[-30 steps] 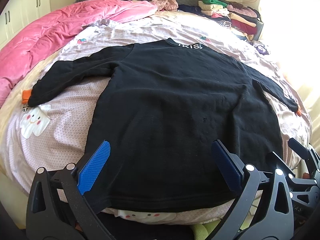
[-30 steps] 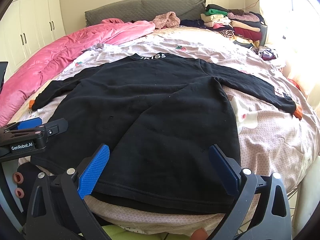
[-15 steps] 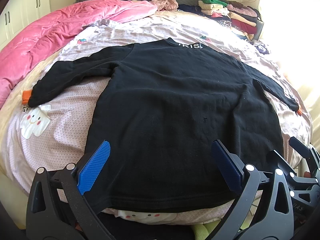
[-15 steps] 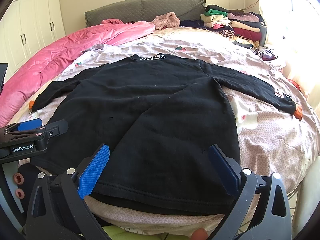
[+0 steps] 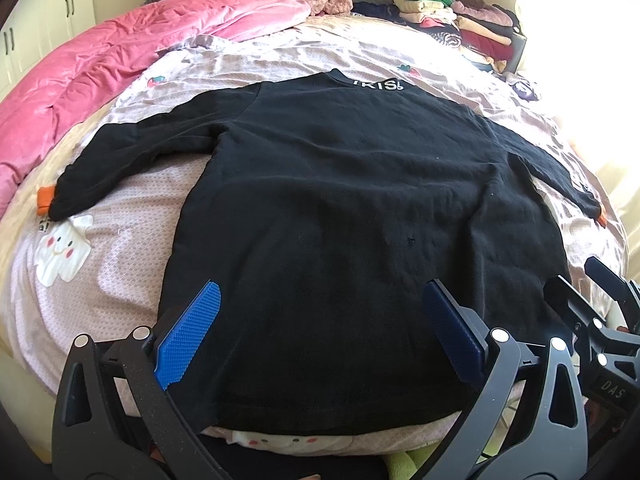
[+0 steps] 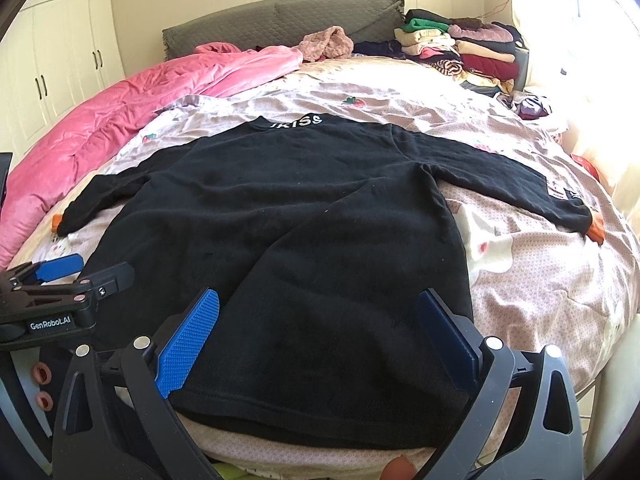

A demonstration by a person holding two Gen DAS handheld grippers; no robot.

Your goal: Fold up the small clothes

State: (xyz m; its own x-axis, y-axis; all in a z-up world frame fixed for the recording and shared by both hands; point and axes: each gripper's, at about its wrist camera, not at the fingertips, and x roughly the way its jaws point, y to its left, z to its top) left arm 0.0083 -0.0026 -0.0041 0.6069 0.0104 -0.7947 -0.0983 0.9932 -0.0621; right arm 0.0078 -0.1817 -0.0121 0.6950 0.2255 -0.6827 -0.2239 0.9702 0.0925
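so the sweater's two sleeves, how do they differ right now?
The left sleeve bends near the elbow and shows plain black; the right sleeve runs nearly straight and carries a pale patch near its cuff. Both lie flat on the bedsheet, spread outward, and end in orange cuffs.

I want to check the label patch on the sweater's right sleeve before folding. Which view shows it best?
The right wrist view: the label patch faces the camera near the orange cuff of the black sweater. In the left wrist view the patch is a foreshortened sliver at the frame's bright edge.
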